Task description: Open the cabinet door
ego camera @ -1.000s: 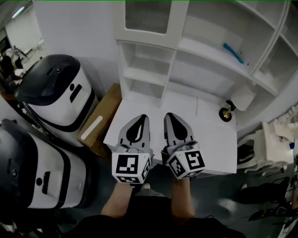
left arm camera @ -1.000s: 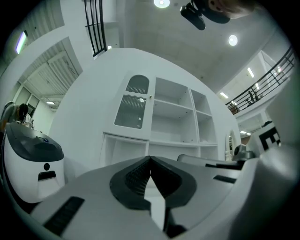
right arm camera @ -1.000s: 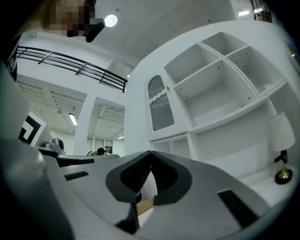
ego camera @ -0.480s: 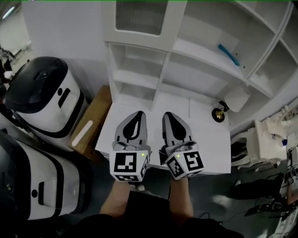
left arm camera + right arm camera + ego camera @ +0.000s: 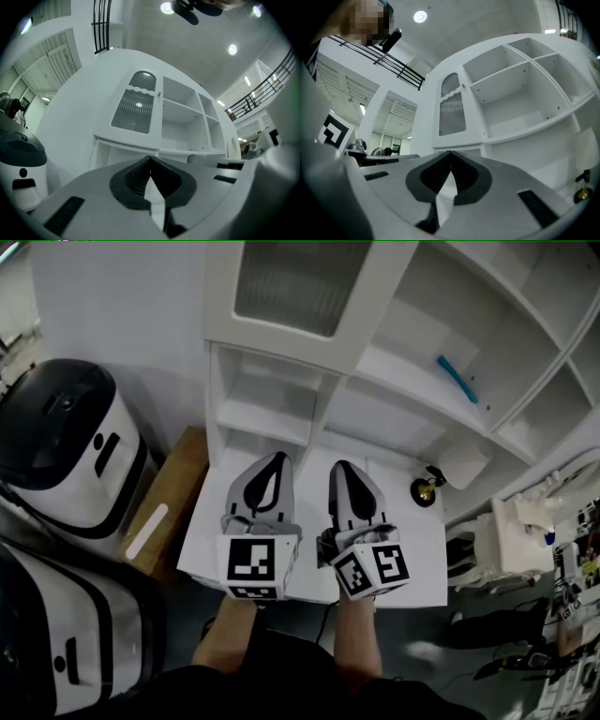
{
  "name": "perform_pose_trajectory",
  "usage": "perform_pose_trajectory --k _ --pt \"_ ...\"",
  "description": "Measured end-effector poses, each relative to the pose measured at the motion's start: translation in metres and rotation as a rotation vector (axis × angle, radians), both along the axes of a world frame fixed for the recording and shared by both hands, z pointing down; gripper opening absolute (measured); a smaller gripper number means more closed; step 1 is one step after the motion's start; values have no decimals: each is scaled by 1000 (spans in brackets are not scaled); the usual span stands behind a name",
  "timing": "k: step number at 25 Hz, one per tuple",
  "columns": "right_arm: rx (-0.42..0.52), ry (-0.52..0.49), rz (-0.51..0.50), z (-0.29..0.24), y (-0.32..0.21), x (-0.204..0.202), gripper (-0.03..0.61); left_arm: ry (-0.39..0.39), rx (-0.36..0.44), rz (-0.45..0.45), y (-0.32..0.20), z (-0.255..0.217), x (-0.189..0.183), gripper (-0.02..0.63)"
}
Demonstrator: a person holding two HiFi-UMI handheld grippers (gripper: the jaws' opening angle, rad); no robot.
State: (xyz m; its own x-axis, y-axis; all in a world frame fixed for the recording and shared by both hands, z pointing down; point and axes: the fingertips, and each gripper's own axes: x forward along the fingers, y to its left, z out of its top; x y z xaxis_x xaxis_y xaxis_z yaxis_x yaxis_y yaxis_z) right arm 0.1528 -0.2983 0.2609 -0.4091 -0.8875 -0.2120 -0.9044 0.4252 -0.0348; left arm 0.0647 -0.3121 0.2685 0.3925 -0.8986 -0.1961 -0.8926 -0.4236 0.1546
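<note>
Room: white cabinet unit against a white wall, with a white desk (image 5: 417, 554) at its foot.
Cabinet door: the cabinet door (image 5: 295, 287), with a ribbed glass pane, stood ahead of and above both grippers, more on the left gripper's side; it looked closed, flush with its frame.
Knob: a small brass knob (image 5: 159, 94) sat on the door's edge next to the open shelves, well apart from either gripper.
Left gripper: the left gripper (image 5: 277, 457) hung over the desk with its jaws together, holding nothing, and pointed toward the cabinet.
Right gripper: the right gripper (image 5: 339, 466) hung just beside the left one, its jaws also closed on nothing.
Open shelves: the open shelves (image 5: 403, 371) ran ahead and to the right of the right gripper, with a teal item (image 5: 457, 378) on one.
Bell: a small brass bell (image 5: 424, 491) stood on the desk to the right of the right gripper.
Left side: a cardboard box (image 5: 159, 512) and a white-and-black machine (image 5: 66, 446) stood to the left of the left gripper.
</note>
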Motion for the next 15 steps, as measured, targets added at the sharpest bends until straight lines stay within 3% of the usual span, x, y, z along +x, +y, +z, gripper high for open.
perform_pose_trajectory --k 15 --pt "80 52 32 -47 -87 -6 20 -17 91 68 -86 -29 -7 14"
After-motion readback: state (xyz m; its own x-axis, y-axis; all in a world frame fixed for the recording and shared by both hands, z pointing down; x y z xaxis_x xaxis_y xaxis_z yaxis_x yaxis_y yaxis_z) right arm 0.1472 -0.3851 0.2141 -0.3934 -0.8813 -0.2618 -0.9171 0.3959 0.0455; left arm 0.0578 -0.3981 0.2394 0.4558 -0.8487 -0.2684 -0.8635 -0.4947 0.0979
